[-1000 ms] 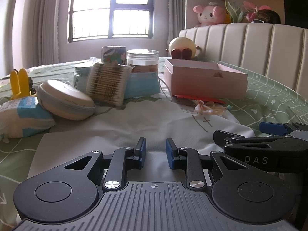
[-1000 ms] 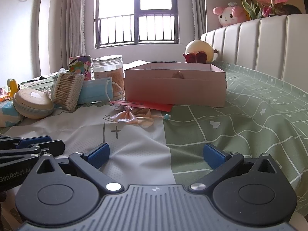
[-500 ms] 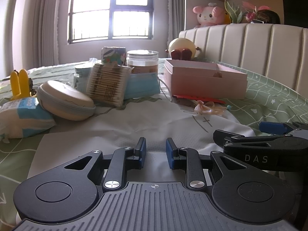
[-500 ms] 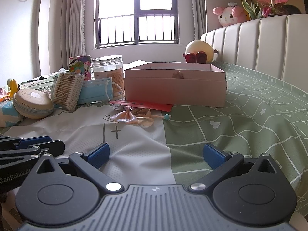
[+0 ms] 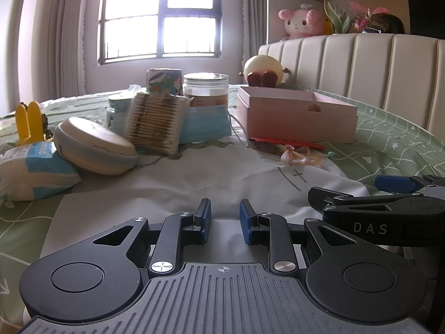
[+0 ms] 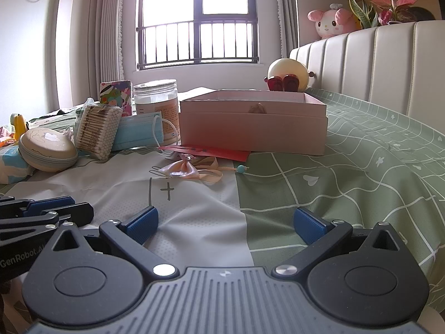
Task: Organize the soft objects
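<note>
We read "DAS" in pale capitals on the side of the right gripper (image 5: 389, 194), seen from the left wrist view. From the right wrist view, "GenRobot.AI" runs in pale letters along the side of the left gripper (image 6: 39, 217). A plus sign (image 6: 167, 190) beside a vertical line is drawn on the white cloth (image 6: 194, 222). Print on the jar (image 6: 156, 103) label and red card (image 6: 205, 151) is too small to read.

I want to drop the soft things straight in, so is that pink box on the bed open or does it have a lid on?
Open. The pink box has no lid; its inner walls show, and something small peeks above the front rim.
</note>
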